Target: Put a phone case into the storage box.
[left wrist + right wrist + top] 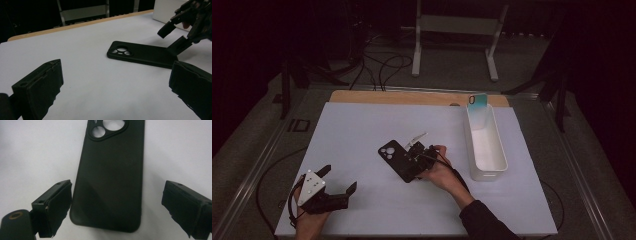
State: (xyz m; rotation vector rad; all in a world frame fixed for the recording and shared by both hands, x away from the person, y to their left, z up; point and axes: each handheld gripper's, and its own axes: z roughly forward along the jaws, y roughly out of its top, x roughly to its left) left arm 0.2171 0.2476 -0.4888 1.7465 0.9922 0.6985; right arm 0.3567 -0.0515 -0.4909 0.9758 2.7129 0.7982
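Here the black phone case (398,160) lies flat, camera cutouts far-left, between the right gripper's (419,157) wide jaws; left gripper (334,187) wide, empty. The white bin (484,145) holds a teal case (477,107) upright at its far end.

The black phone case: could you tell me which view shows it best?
The right gripper view: the black phone case lies close, flat, between open jaws. The left gripper view shows it farther off, low-angled; the high view shows it small, partly covered.

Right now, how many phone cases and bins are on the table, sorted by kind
Phone cases: 2, a black phone case flat on the table and a teal phone case standing in the bin
White bins: 1, the white bin
Total: 3
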